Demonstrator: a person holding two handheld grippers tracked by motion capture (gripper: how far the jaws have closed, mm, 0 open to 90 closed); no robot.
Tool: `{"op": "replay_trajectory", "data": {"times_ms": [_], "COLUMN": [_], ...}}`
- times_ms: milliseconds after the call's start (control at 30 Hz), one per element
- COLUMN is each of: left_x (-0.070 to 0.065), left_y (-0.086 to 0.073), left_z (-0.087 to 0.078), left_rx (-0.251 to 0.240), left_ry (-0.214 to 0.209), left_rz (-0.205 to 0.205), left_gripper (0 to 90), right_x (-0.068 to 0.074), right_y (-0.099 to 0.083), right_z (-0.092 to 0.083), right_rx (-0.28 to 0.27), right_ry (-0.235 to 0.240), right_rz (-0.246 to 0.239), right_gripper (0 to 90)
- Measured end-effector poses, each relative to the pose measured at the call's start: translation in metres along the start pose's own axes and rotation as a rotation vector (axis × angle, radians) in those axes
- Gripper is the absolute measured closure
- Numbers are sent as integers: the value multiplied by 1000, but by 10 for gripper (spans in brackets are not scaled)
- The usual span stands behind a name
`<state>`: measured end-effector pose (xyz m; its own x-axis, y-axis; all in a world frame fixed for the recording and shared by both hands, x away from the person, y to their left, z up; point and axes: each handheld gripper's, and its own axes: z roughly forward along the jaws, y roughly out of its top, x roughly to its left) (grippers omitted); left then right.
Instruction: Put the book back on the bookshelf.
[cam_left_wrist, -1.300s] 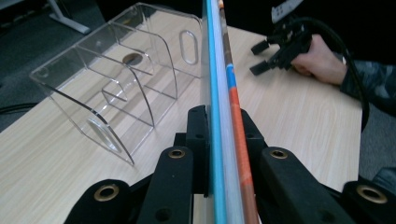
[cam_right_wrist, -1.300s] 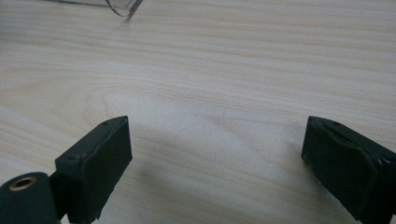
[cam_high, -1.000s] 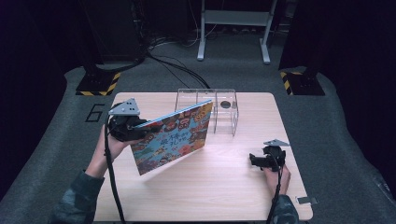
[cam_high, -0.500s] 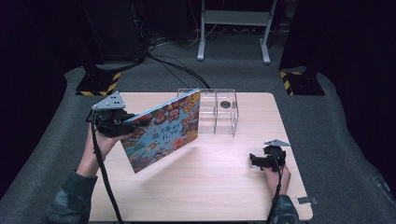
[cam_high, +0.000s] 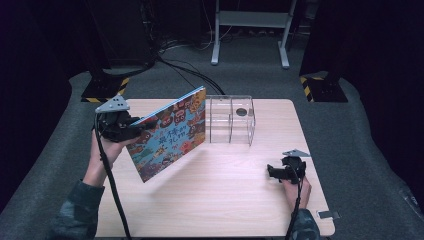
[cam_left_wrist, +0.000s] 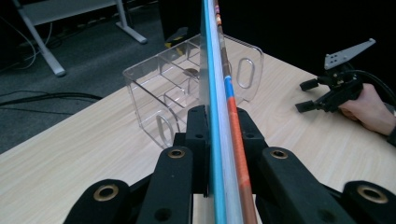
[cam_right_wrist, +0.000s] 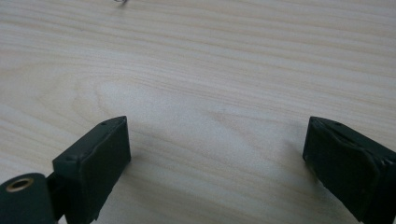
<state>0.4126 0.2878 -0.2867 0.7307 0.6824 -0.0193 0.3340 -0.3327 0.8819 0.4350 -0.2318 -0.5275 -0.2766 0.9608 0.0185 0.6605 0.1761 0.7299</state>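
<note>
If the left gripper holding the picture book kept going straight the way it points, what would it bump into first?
Probably the clear plastic organizer. The left gripper points along the book toward it, and the book's far edge would likely get there first, though depth is hard to judge.

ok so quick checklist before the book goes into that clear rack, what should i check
1. Grip on the colourful picture book: ok, the left gripper jaws are shut on its edge.
2. Book off the light wooden table: ok, it is held tilted in the air.
3. Clear acrylic divided rack upright, slots open upward: ok.
4. Slots free: cannot tell, a small dark round thing shows at the back.
5. Right gripper out of the way: ok, open, low over the table near the right edge.
6. Book lined up with a slot: not ok, it is left of the rack.
</note>
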Motion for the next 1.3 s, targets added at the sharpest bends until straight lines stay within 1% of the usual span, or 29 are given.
{"op": "replay_trajectory", "data": {"times_ms": [67, 100, 133, 267, 333, 367, 433, 533, 567, 600, 633, 700, 733, 767, 867, 900, 1033, 1067, 1100, 1133, 1200, 1233, 1267, 1300], "left_x": [2, 2, 3, 8, 10, 11, 11, 11, 11, 11, 10, 10, 10, 10, 10, 10, 7, 7, 5, 4, 1, 1, -2, -2], "left_y": [1, 1, 1, 4, 5, 7, 8, 11, 11, 11, 12, 13, 13, 14, 14, 14, 16, 16, 17, 17, 17, 17, 17, 17], "left_z": [4, 4, 5, 14, 16, 21, 23, 30, 32, 32, 37, 42, 42, 46, 52, 52, 66, 66, 71, 73, 79, 79, 83, 85], "left_rx": [1, 1, -3, -7, -4, -5, -8, -15, -17, -17, -17, -25, -25, -21, -21, -21, -34, -34, -39, -36, -40, -40, -45, -47], "left_ry": [18, 18, 17, 41, 42, 63, 65, 66, 72, 72, 83, 89, 89, 102, 113, 113, 134, 134, 150, 157, 172, 172, 191, 193], "left_rz": [-5, -5, -14, -32, -38, -37, -41, -50, -56, -56, -64, -81, -81, -86, -95, -95, -112, -112, -117, -111, -106, -106, -110, -111], "left_gripper": [800, 800, 800, 800, 800, 800, 800, 799, 799, 799, 799, 799, 799, 799, 799, 799, 799, 799, 798, 798, 799, 798, 798, 798], "right_x": [0, 0, 0, 0, 0, 0, 0, 0, 0, 0, 0, 0, 0, 0, 0, 0, 0, 0, 1, 2, 2, 2, 2, 1], "right_y": [0, 0, 0, 0, 0, 0, 0, 0, 0, 0, 0, 0, 0, 0, 0, 0, 0, 0, 0, 1, 1, 1, 1, 1], "right_z": [0, 0, 0, 0, 0, 0, 0, 0, 0, 0, 0, 0, 0, 0, 0, 0, 0, 0, 1, 1, 1, 1, 1, 0], "right_rx": [5, 5, 5, 1, 1, 1, 1, 0, 1, 1, 2, 2, 2, 0, 1, 2, 2, 2, 2, 4, 5, 5, 4, 6], "right_ry": [4, 4, 4, -1, -1, -2, -2, -2, -2, -2, -2, -1, -1, -3, -5, -6, -5, -5, -7, -14, -12, -12, -14, -11], "right_rz": [-3, -3, -4, -3, -3, -4, -3, -4, -4, -4, -3, -3, -3, -5, -4, -4, -5, -5, 8, 17, 16, 16, 16, 11], "right_gripper": [66, 66, 66, 67, 67, 67, 67, 67, 67, 67, 67, 68, 68, 67, 68, 68, 69, 69, 68, 68, 68, 68, 69, 69]}}
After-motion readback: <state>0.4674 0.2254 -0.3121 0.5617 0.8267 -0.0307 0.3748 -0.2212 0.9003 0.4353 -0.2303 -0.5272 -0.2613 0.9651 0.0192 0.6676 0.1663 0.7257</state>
